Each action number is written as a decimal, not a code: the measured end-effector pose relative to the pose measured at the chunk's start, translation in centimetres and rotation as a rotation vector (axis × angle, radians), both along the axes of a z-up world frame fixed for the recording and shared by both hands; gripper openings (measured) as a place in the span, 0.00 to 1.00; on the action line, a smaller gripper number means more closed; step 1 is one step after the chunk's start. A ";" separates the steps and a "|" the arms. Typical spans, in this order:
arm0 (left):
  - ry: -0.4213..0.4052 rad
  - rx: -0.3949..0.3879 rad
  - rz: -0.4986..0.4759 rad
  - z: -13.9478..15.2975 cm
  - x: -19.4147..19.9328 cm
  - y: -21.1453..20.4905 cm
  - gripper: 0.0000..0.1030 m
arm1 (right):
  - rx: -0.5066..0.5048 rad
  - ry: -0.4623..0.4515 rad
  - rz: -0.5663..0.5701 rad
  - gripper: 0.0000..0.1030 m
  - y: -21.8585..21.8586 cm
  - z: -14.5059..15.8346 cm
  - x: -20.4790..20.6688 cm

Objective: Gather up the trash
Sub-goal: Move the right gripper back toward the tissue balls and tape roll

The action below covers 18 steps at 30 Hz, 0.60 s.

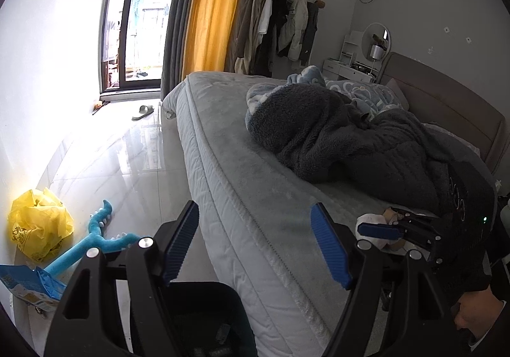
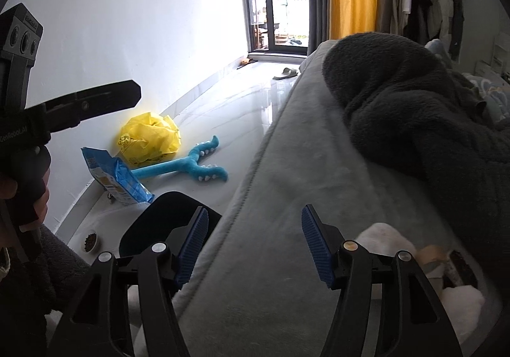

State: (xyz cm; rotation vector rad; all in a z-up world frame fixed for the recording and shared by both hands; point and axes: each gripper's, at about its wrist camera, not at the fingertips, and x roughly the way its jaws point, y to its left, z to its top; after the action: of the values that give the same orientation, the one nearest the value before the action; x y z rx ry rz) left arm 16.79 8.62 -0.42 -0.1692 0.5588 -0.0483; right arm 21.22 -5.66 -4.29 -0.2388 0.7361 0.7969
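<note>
Right wrist view: the trash (image 2: 414, 264), crumpled white tissue with brownish scraps, lies on the bed (image 2: 287, 197) at lower right of the frame, just past the right gripper (image 2: 255, 245), whose jaws stand wide and empty. Left wrist view puts the same pile at right, with the left gripper (image 1: 255, 245) also wide open and empty over the mattress edge. Judging by looks, the tissue is light, soft and crushable; pinching its bunched white middle should lift it, though loose scraps may drop
</note>
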 end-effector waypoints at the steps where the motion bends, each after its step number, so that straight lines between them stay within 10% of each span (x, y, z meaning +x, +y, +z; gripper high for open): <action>1: 0.004 0.000 -0.007 -0.1 0.3 -0.6 0.74 | -0.005 -0.010 -0.016 0.62 -0.9 0.1 0.2; 18: 0.081 -0.080 -0.109 -2.3 4.7 -7.6 0.76 | -0.028 -0.053 -0.218 0.64 -12.0 0.4 1.4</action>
State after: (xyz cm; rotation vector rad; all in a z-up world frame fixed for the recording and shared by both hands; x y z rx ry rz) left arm 21.48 1.03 -2.74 -0.2189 0.6471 -0.1705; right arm 22.66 -17.68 -3.90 -0.2002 0.7102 0.5718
